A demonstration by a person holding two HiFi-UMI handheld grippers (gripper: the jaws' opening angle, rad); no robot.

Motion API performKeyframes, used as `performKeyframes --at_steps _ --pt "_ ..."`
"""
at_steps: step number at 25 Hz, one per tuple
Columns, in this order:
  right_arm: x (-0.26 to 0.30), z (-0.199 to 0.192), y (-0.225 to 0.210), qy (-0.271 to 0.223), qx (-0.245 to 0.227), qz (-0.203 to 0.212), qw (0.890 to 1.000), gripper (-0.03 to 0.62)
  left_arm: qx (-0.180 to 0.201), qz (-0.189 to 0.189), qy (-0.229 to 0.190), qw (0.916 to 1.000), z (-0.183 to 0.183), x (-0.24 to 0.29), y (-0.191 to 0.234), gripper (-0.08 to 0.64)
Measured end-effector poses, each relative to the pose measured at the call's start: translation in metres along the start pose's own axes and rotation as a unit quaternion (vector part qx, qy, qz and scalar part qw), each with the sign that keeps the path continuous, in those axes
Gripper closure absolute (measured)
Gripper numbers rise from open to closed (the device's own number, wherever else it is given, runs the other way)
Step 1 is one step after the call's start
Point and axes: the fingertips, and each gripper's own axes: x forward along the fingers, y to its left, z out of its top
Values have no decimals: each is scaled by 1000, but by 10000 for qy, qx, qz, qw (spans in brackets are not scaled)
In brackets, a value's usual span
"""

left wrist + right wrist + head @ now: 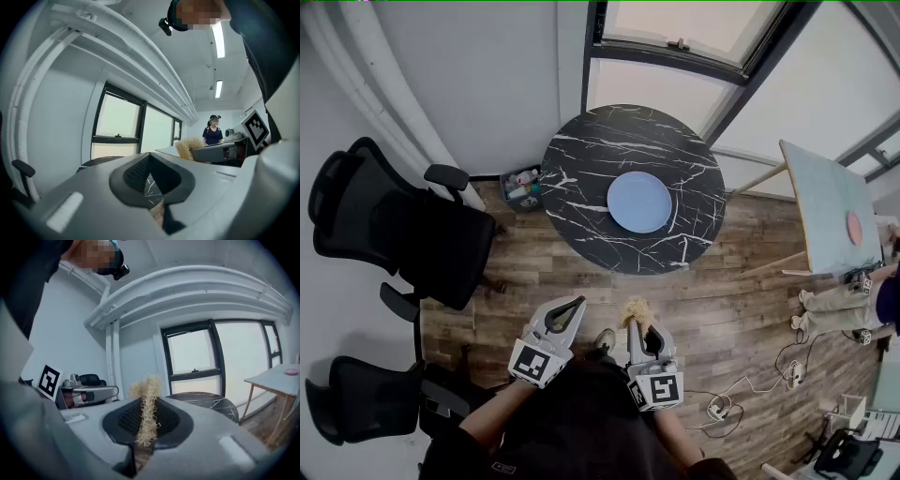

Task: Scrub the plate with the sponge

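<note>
The right tongs (636, 328) pinch a straw-coloured, fibrous sponge (147, 413), its tuft poking past the tips. The left tongs (577, 303) are pressed together, nothing between them. Both hang over the wooden floor (750, 319), short of the round black surface (581, 178) where the pale blue plate (639, 202) lies.

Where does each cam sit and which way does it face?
Head view: on the person's head, steeply down at table and plate; shows arms, left gripper, right gripper holding sponge.
Left gripper view: on left gripper, along shut jaws toward window; person's torso at right.
Right gripper view: on right gripper, along jaws clamping sponge, toward that window; torso at left.
Shared: gripper views both show window, table, the other gripper.
</note>
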Motion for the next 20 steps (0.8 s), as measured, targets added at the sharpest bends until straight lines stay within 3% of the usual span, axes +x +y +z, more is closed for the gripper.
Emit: performKeyframes --at_steps 20 --pt "3 1 16 -5 -37 154 9999 552 -80 51 59 9999 -6 -13 8 558"
